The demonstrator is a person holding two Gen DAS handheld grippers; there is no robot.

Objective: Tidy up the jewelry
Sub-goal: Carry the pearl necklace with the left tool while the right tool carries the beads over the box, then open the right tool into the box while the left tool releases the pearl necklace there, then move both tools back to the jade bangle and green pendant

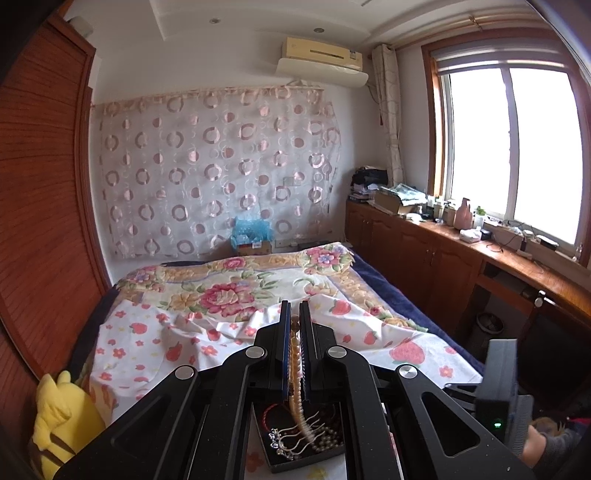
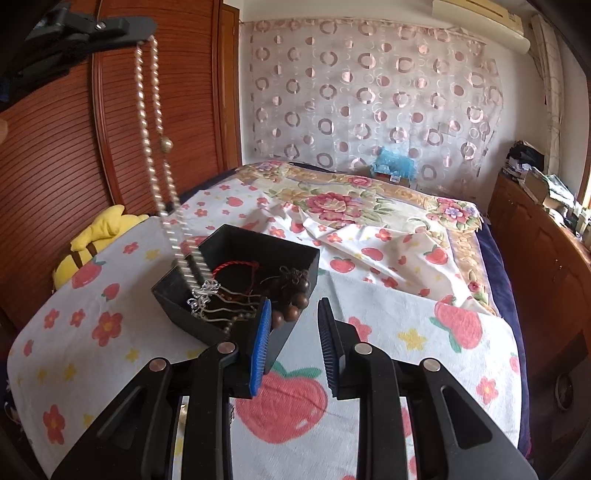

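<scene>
My left gripper (image 1: 294, 310) is shut on a pearl necklace (image 1: 295, 369) and holds it high; it also shows at the top left of the right wrist view (image 2: 142, 31). The necklace (image 2: 155, 147) hangs down, its lower end inside a black box (image 2: 291, 254) on the strawberry-print cloth. The box (image 1: 306, 463) holds a red cord bracelet (image 2: 236, 265), brown wooden beads (image 2: 295, 291) and a silver hair comb (image 2: 207, 299). My right gripper (image 2: 293, 310) is open and empty, its left finger against the box's near corner.
The strawberry cloth (image 2: 388, 325) covers a raised surface at the foot of a floral bed (image 2: 351, 206). A yellow plush toy (image 2: 99, 236) lies at the left by the wooden wardrobe (image 2: 66, 147). Wooden cabinets (image 2: 535, 251) run along the right under the window.
</scene>
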